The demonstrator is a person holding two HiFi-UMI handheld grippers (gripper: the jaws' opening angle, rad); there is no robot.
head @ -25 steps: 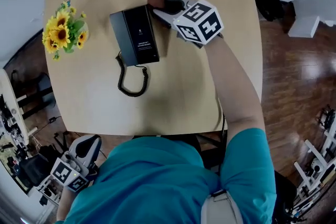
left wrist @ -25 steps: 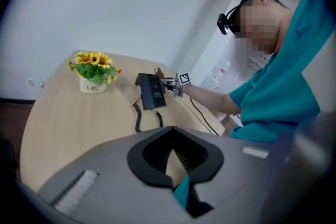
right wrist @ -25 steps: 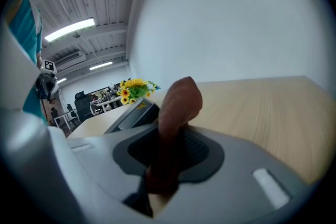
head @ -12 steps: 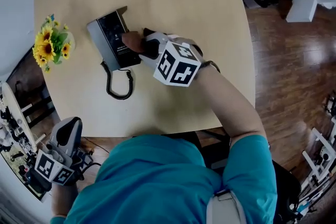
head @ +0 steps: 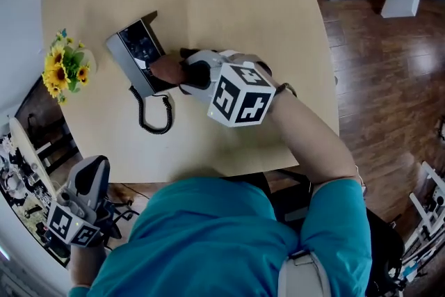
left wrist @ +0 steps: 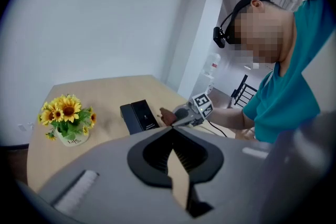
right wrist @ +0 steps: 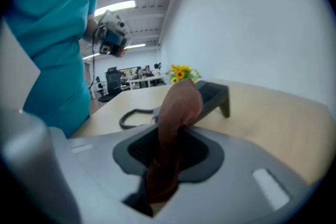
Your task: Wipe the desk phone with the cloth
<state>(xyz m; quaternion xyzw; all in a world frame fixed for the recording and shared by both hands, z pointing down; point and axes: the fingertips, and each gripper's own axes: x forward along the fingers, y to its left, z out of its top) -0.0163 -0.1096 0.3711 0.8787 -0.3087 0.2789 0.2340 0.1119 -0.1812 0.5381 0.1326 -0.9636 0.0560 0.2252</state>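
The black desk phone [head: 133, 51] lies on the pale wooden table [head: 229, 3], its coiled cord [head: 151, 116] trailing toward me. My right gripper [head: 182, 73] is shut on a brown cloth [head: 165, 68], which presses against the phone's near right side. In the right gripper view the cloth [right wrist: 177, 113] hangs out of the jaws with the phone [right wrist: 212, 93] just behind it. My left gripper [head: 85, 205] hangs below the table's near edge at the lower left, its jaws together and nothing in them; its view shows the phone [left wrist: 139, 115] from afar.
A small pot of sunflowers [head: 64, 66] stands on the table left of the phone. The table's near edge [head: 208, 174] runs just in front of my body. Dark wooden floor [head: 389, 80] lies to the right.
My right gripper has drawn the cloth from the phone's far corner down across it to its near side. The left gripper stays low beside me.
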